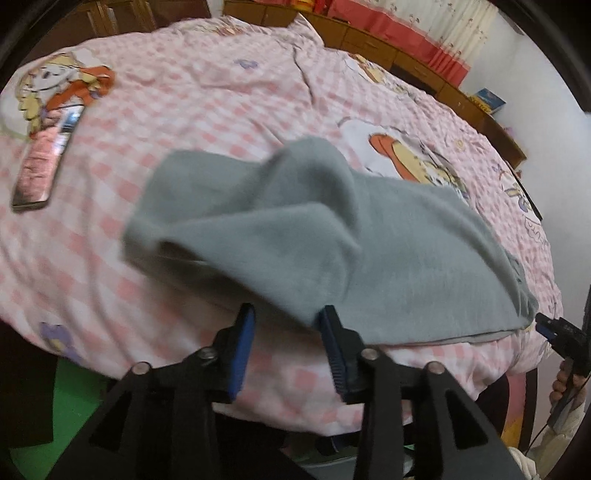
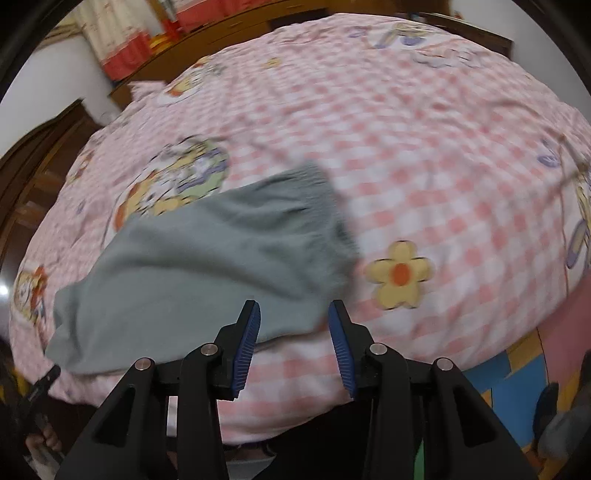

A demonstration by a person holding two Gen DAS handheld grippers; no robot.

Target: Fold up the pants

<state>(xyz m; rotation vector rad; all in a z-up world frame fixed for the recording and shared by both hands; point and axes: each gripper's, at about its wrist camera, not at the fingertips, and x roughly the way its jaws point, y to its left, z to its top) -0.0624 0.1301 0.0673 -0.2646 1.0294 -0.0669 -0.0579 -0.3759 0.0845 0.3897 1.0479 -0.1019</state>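
Observation:
Grey pants [image 1: 332, 254] lie folded over and rumpled on the pink checked bedsheet [image 1: 207, 96] near the bed's front edge. In the left wrist view my left gripper [image 1: 288, 317] is open, its blue pads at the pants' near edge with nothing between them. In the right wrist view the pants [image 2: 207, 266] show with the elastic waistband [image 2: 314, 184] at the far end. My right gripper [image 2: 293, 314] is open just in front of the pants' near edge. The right gripper also shows at the far right of the left wrist view [image 1: 550, 328].
A phone in a pink case [image 1: 44, 162] lies on the sheet at the left. Wooden cabinets [image 1: 406, 51] and a red-trimmed curtain [image 1: 443, 33] stand behind the bed. The bed's front edge is just below both grippers.

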